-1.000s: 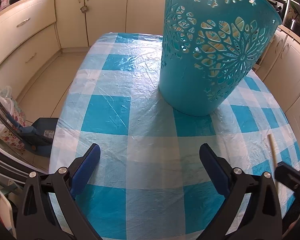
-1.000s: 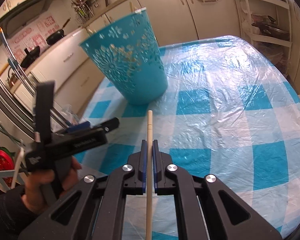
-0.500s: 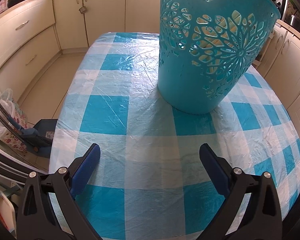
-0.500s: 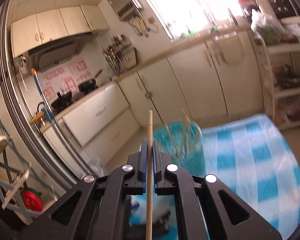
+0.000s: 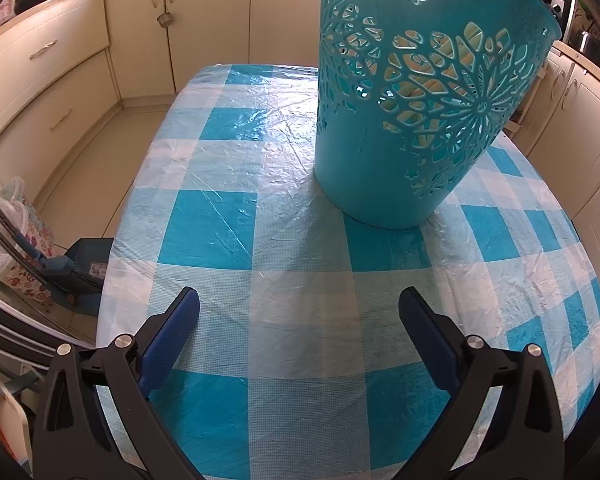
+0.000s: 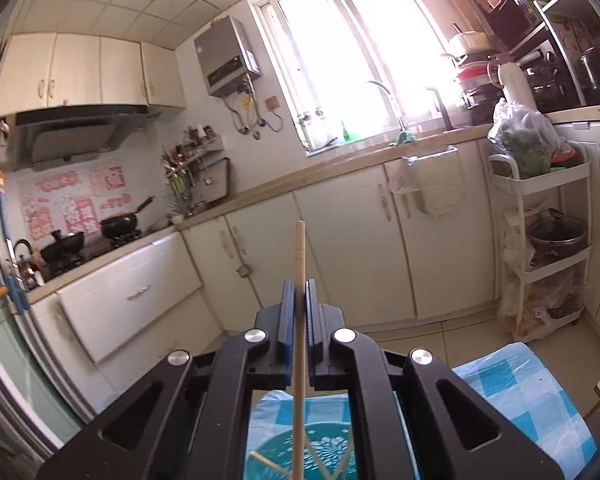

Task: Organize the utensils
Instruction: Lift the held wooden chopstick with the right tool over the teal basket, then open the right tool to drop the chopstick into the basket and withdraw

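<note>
A teal cut-out basket (image 5: 416,96) stands on the blue checked tablecloth (image 5: 260,240), with pale sticks showing through its holes. My left gripper (image 5: 299,320) is open and empty, low over the cloth in front of the basket. My right gripper (image 6: 299,300) is shut on a wooden chopstick (image 6: 299,264), held upright high above the basket (image 6: 300,456). The basket's rim and several chopsticks inside show below the jaws.
Cream kitchen cabinets (image 6: 340,256) run along the far wall beyond the table. A white trolley rack (image 6: 548,240) with a pot stands at the right. The table's left edge (image 5: 120,240) drops to the floor, where a blue object lies.
My right gripper has risen from table level and tilted, lifting the chopstick to above the basket. My left gripper has stayed open in about the same place.
</note>
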`<state>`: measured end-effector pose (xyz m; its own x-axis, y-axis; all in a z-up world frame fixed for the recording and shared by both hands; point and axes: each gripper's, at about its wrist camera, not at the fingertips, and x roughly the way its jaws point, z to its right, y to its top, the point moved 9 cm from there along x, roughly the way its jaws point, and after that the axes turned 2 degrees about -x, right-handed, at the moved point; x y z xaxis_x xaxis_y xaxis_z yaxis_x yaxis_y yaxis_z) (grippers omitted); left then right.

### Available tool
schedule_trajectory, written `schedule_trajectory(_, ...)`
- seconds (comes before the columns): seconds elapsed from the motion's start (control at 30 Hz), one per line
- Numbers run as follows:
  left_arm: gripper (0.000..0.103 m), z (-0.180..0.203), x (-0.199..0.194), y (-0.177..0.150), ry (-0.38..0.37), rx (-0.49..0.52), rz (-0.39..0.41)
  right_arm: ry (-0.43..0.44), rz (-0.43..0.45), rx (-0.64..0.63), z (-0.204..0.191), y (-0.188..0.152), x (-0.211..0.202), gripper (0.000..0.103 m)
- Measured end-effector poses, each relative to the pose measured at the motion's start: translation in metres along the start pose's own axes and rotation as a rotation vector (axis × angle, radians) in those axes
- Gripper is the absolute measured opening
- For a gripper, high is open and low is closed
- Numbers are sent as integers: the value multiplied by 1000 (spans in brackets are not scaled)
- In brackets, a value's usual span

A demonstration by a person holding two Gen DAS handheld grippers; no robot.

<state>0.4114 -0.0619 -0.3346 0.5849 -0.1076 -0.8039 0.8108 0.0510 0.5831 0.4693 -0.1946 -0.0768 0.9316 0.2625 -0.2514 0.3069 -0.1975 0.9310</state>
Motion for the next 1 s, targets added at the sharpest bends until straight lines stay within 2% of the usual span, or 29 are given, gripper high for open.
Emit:
schedule_trajectory(0.17, 95, 0, 0, 1, 0, 0, -1, -34, -47, -60, 0, -23, 10, 6)
schedule_trajectory(0.37, 95, 0, 1, 0, 4, 5, -3, -16, -76, -108, -10, -33, 4, 6)
schedule_trajectory(0.6, 95, 0, 1, 1, 0, 2, -1, 21, -111, -87, -3, -51, -35, 9)
schedule_trajectory(0.77, 95, 0, 1, 1, 2, 3, -2, 4, -149, -54, 15, -76, -78, 21)
schedule_trajectory(0.83, 95, 0, 1, 0, 4, 5, -3, -19, -183, -49, 24, -93, -93, 37)
schedule_trajectory(1.0, 95, 2, 2, 0, 17, 15, -7, -87, -300, -50, 47, -149, -117, 48)
